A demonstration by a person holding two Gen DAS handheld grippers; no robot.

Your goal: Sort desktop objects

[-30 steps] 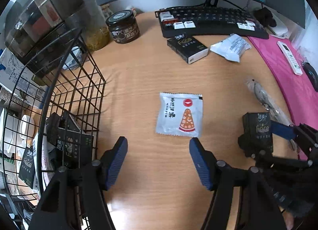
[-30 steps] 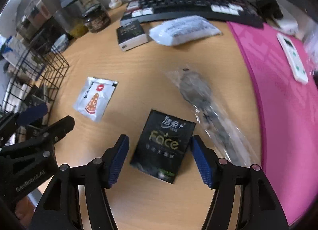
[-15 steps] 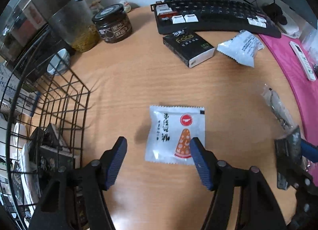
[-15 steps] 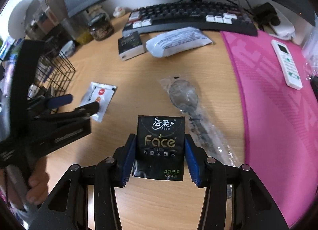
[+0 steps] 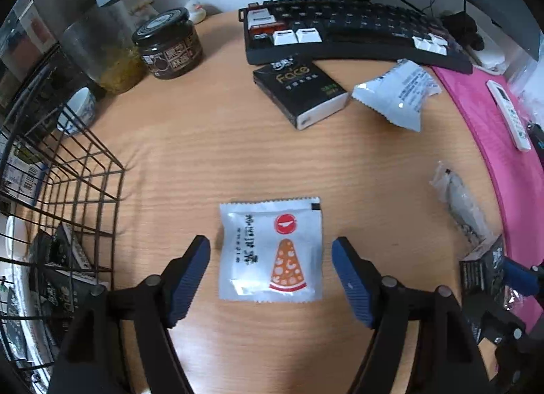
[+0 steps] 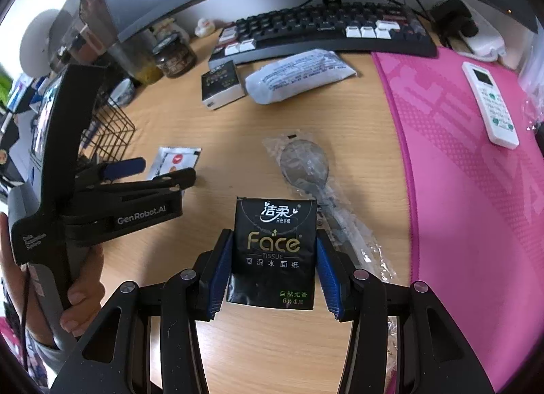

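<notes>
Right wrist: right gripper [image 6: 273, 259] clamps the black tissue pack [image 6: 273, 251], lifted off the desk [image 6: 289, 343]; a second ago it lay flat. Pack's bottom edge hides the wrapped spoon [image 6: 306, 164] partly. Left gripper [image 5: 271, 266] spread wide, now straddling the white sachet [image 5: 271, 249]. Wire basket [image 5: 78, 190] cut off left.

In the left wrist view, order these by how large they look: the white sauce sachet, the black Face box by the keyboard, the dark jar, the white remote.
1. White sauce sachet, nearest the camera, between the open left gripper fingers.
2. Black Face box and dark jar: look alike, unranked.
3. White remote, at the far edge where the fisheye shrinks it.
</notes>
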